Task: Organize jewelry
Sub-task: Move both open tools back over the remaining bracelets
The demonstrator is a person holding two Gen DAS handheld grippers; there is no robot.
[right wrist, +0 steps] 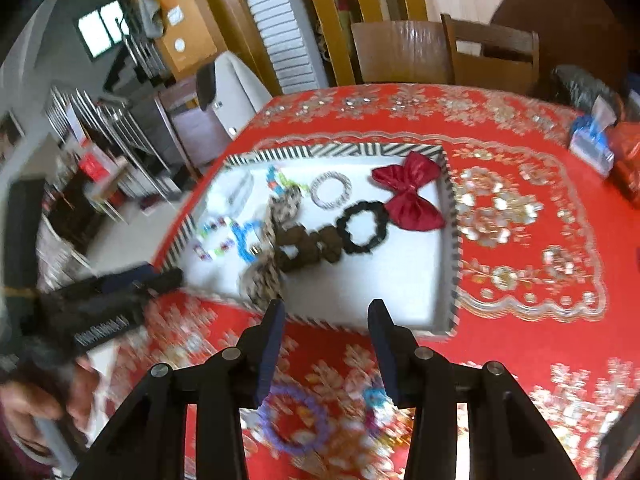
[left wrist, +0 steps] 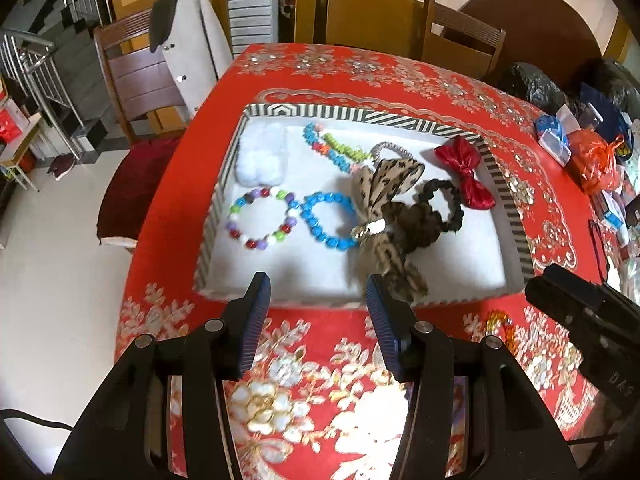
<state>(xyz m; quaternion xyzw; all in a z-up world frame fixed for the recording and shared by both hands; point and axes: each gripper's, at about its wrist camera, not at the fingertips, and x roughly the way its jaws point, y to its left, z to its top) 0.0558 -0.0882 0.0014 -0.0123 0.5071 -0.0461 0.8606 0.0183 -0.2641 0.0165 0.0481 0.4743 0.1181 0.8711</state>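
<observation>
A striped-rim tray (left wrist: 362, 114) with a white floor lies on the red tablecloth. In it are a multicolour bead bracelet (left wrist: 262, 216), a blue bracelet (left wrist: 326, 220), a leopard bow (left wrist: 386, 216), a black scrunchie (left wrist: 442, 206), a red bow (left wrist: 464, 170) and a silver ring band (right wrist: 331, 190). My left gripper (left wrist: 318, 292) is open and empty at the tray's near edge. My right gripper (right wrist: 326, 320) is open and empty above the tray's (right wrist: 450, 240) near edge. A purple bracelet (right wrist: 292, 420) and a small blue one (right wrist: 376, 396) lie on the cloth below it.
Wooden chairs (left wrist: 460, 36) stand behind the table; one at left holds a coat (left wrist: 192, 40). Bags and small packages (left wrist: 592, 152) clutter the table's right side. An orange bead piece (left wrist: 500, 320) lies on the cloth by the right gripper's body (left wrist: 584, 320).
</observation>
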